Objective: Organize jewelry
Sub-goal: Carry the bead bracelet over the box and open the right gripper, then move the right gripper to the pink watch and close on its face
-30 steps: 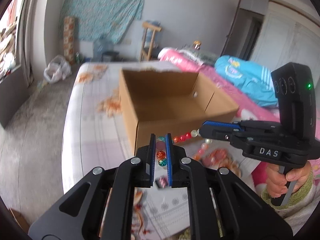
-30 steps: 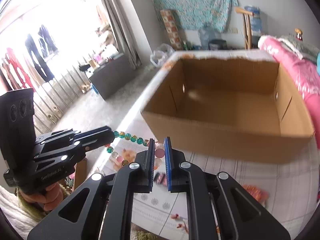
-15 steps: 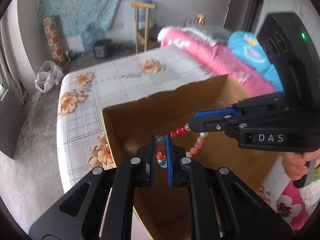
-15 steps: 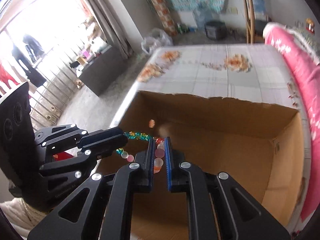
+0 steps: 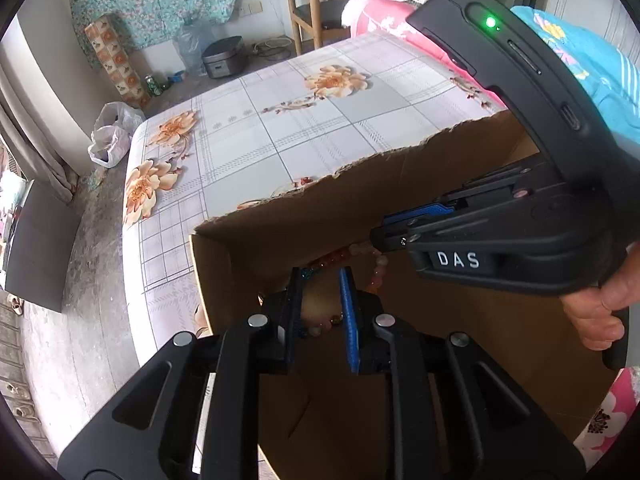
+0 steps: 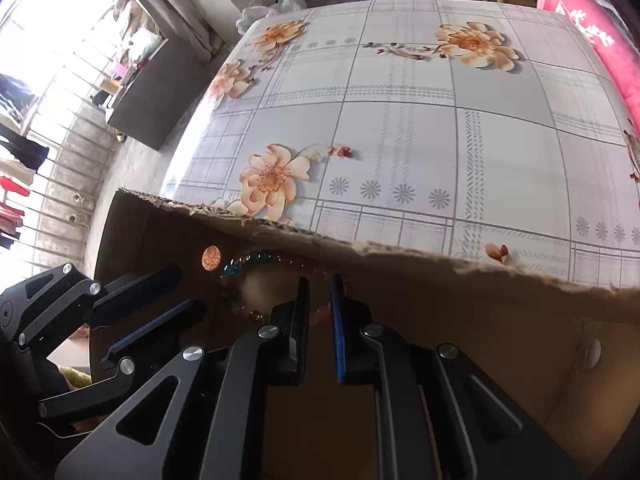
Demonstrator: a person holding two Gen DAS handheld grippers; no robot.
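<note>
We have carried the bead necklace (image 5: 362, 254) over the cardboard box (image 5: 280, 216) near its left corner; left gripper (image 5: 320, 292) jaws are opening off the beads, right gripper (image 6: 319, 294) narrow, opening too, so the drop is starting

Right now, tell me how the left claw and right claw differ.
The left claw has wider jaws that are opening, with the beads loose between them; the right claw is narrow and pinches pink ones. The left claw sits by the box side wall; the right claw is nearer its middle. Both point down into the box at the same beads.
</note>
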